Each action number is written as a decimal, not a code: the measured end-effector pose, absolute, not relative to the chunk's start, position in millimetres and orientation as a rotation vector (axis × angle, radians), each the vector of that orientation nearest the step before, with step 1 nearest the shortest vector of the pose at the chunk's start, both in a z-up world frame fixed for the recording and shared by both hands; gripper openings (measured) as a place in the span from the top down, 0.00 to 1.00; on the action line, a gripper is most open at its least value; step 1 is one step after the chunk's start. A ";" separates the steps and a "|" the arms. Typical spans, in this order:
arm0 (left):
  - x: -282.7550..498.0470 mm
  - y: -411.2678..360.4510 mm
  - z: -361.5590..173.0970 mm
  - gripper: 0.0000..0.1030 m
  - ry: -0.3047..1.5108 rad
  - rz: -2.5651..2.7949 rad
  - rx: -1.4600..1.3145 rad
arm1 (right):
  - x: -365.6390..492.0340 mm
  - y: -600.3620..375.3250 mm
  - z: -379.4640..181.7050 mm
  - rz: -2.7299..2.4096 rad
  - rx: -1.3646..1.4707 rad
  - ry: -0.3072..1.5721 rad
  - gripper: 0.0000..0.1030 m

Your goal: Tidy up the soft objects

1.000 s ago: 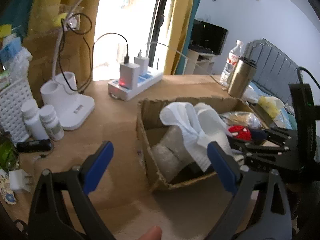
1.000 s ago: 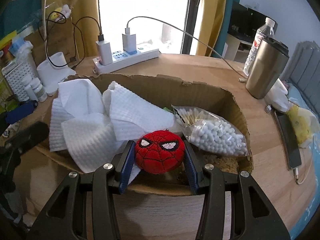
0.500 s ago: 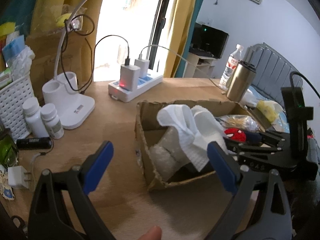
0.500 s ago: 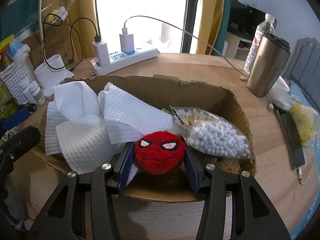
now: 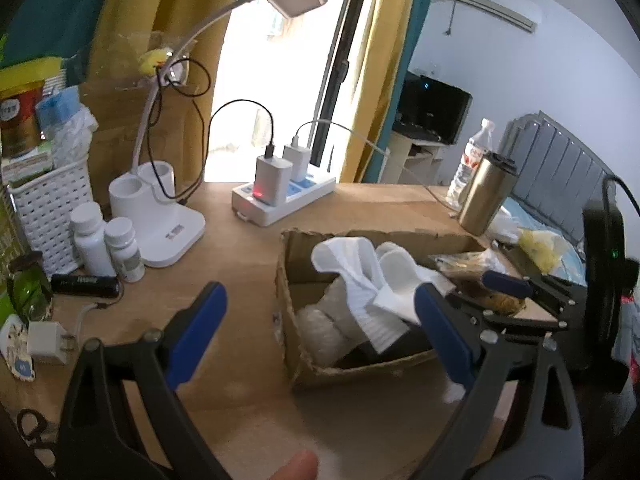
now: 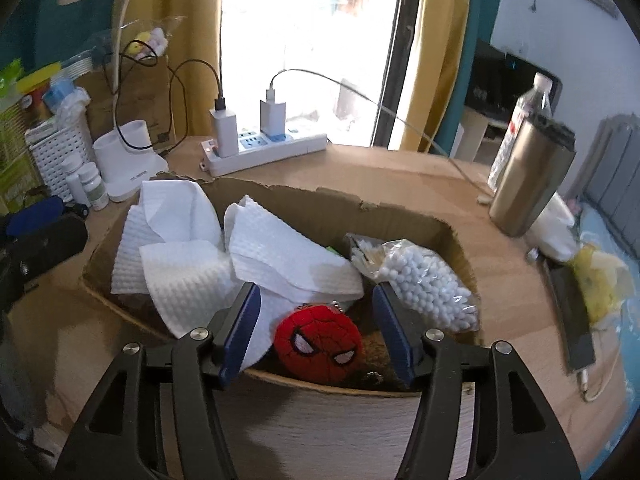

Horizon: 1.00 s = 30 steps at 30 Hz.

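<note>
Both grippers spread: right gripper [image 6: 316,330] straddled the spider plush [image 6: 319,347] lying loose in the box [image 6: 404,216], apparently just dropped there; left gripper [image 5: 320,330] idle at its 9 o'clock.

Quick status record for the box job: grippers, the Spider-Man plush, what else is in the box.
left gripper: open, holding nothing, beside the box over the desk
right gripper: open, fingers either side of the plush, not touching it
Spider-Man plush: lying inside the cardboard box, against its near wall, face up
white cloths: piled in the box's left half, draped over its edge
bag of cotton balls: in the box's right part
</note>
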State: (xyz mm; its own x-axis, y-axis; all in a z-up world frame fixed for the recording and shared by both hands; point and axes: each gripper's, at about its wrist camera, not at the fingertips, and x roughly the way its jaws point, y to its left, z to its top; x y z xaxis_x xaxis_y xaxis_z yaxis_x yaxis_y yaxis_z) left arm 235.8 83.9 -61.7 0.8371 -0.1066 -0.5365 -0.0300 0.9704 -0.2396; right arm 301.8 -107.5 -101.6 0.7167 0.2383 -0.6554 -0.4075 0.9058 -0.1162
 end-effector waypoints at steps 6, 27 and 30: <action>220.5 76.5 -49.3 0.07 0.540 -0.007 -0.224 | 291.4 -124.0 -87.3 0.365 -0.237 0.634 0.39; 148.1 -1.1 0.7 0.07 0.440 0.028 -0.119 | 214.1 -211.1 -33.7 0.448 -0.100 0.493 0.35; 136.2 -16.3 6.5 0.07 0.424 0.008 -0.104 | 200.5 -220.3 -28.8 0.443 -0.090 0.468 0.35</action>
State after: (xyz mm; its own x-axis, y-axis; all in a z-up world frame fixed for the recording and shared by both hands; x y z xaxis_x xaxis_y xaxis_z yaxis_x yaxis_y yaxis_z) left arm 136.2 -16.3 6.5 0.9114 -0.0140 -0.4113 -0.0295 0.9946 -0.0995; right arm 200.5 -220.3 -28.8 0.7995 0.3924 -0.4548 -0.4331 0.9012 0.0164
